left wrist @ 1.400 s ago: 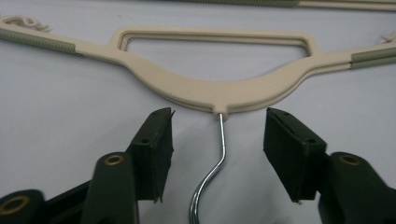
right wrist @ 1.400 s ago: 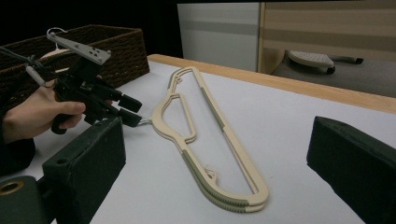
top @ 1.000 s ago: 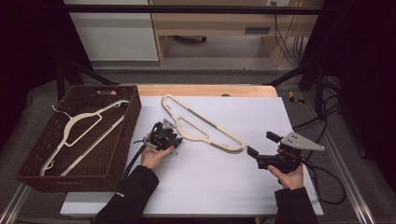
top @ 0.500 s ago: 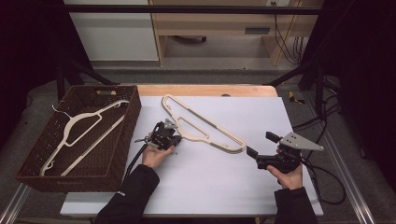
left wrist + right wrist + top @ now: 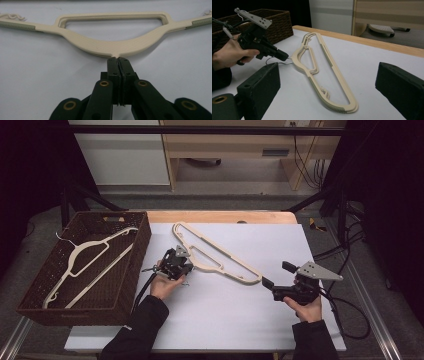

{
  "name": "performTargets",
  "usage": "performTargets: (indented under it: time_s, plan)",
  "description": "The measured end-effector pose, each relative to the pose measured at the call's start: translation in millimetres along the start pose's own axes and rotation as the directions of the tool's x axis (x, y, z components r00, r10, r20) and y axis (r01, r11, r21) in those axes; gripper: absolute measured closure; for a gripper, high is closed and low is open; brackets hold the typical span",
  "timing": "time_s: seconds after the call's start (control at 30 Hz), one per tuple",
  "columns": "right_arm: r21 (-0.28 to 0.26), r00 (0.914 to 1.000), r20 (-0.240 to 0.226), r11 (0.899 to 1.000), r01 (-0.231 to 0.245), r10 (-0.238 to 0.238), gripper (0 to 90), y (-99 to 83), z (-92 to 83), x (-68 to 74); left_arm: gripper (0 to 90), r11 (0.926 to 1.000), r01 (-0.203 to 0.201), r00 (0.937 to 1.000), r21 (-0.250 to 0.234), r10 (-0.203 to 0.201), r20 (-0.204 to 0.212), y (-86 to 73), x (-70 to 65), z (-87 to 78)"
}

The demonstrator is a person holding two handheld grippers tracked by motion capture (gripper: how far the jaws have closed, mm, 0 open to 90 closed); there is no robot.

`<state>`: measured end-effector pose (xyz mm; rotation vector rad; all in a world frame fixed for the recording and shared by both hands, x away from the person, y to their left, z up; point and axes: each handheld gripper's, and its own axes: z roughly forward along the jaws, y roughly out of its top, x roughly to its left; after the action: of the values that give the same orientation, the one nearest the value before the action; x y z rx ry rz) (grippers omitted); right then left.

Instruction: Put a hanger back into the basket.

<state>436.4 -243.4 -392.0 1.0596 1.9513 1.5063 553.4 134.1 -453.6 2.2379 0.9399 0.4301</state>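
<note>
Left hand-held gripper (image 5: 186,265) clamped at hanger (image 5: 220,257) neck

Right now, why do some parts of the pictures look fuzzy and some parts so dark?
In the left gripper view the near black links blur while the hanger is sharper; in the right gripper view the two big jaw pads are soft; in the high view the white table is bright and the surroundings dark.

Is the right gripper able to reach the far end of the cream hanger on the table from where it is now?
Probably yes. The right gripper stands open beside the near end of the cream hanger, with bare white table along it. The left gripper is shut at the hanger's hook, off that path.
</note>
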Motion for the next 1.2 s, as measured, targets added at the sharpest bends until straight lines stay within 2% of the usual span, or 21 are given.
performTargets:
  time_s: [0.23,0.4,0.7,0.77,0.83,0.87,1.13,1.2]
  plan:
    - [0.025,0.9987,-0.042,0.999,0.029,-0.028,6.4,5.6,19.3,12.5,88.6,0.9998,0.018,0.9998,0.005,-0.018,0.011,8.8,-4.4,-16.4]
    - [0.047,0.9958,-0.074,0.997,0.057,-0.053,7.0,10.4,38.7,24.5,88.6,0.9999,0.014,0.9997,0.001,-0.014,0.018,13.6,-10.3,-27.2]
    - [0.056,0.9898,-0.124,0.995,0.078,-0.071,8.9,20.5,71.9,41.3,88.7,0.9993,-0.038,0.9993,-0.003,0.038,0.001,24.4,-25.8,-46.5]
    - [0.054,0.9901,-0.128,0.996,0.065,-0.058,9.4,22.4,78.8,44.4,88.7,0.9987,-0.050,0.9987,-0.003,0.050,-0.006,26.1,-28.2,-51.1]
    - [0.061,0.9886,-0.135,0.995,0.076,-0.067,9.8,23.5,84.8,46.2,88.7,0.9985,-0.055,0.9985,0.000,0.055,-0.003,27.3,-29.6,-54.7]
    - [0.058,0.9893,-0.136,0.996,0.062,-0.054,10.7,23.7,89.5,48.4,88.7,0.9984,-0.057,0.9984,0.001,0.057,-0.003,27.7,-30.3,-56.1]
    - [0.106,0.9853,-0.162,0.992,0.070,-0.053,13.7,16.4,117.3,63.4,88.7,0.9961,-0.087,0.9962,0.012,0.087,0.002,33.3,-36.7,-61.4]
    - [0.124,0.9850,-0.158,0.988,0.090,-0.070,14.5,13.0,125.4,67.3,88.7,0.9959,-0.090,0.9959,0.010,0.090,0.002,34.3,-38.9,-61.3]
